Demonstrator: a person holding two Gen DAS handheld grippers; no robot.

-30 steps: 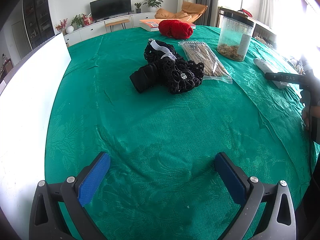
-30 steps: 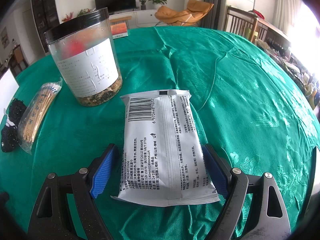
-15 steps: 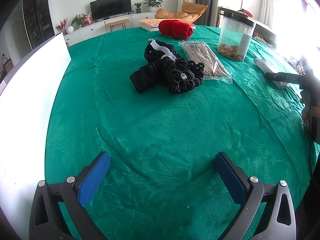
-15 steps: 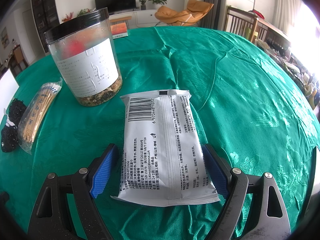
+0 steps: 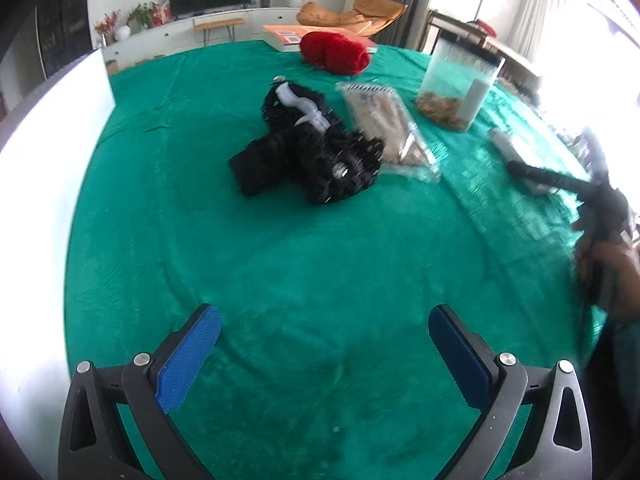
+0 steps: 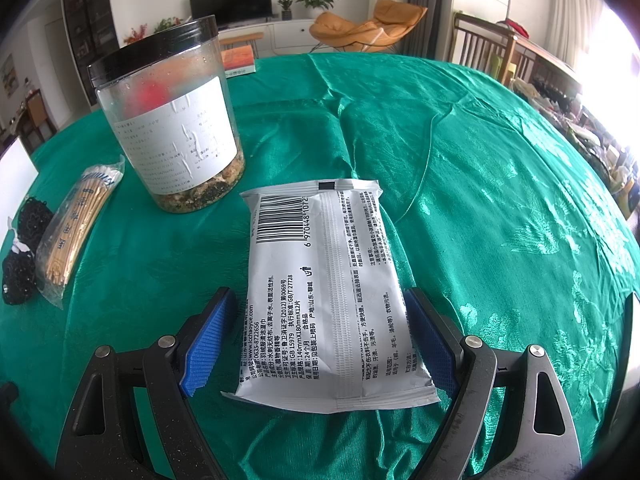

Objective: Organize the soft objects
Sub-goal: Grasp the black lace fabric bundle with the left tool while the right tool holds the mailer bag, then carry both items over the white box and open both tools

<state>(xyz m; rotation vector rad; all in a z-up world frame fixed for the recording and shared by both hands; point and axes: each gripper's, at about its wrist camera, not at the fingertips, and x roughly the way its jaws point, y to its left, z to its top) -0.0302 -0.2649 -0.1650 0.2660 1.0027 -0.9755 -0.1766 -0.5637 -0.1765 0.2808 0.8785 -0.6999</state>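
Between the right gripper's (image 6: 316, 332) wide jaws lies a white packet (image 6: 324, 292), barcode 6970448, untouched; left gripper (image 5: 324, 356) jaws wide, empty

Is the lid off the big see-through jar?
No, the clear plastic jar has its black lid sitting on top, closed, as the right wrist view shows.

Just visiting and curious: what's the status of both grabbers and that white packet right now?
Right gripper jaws open, straddling the packet, not yet pinching. Left gripper jaws open, empty, over bare cloth. Jar beyond the packet, clear of it.
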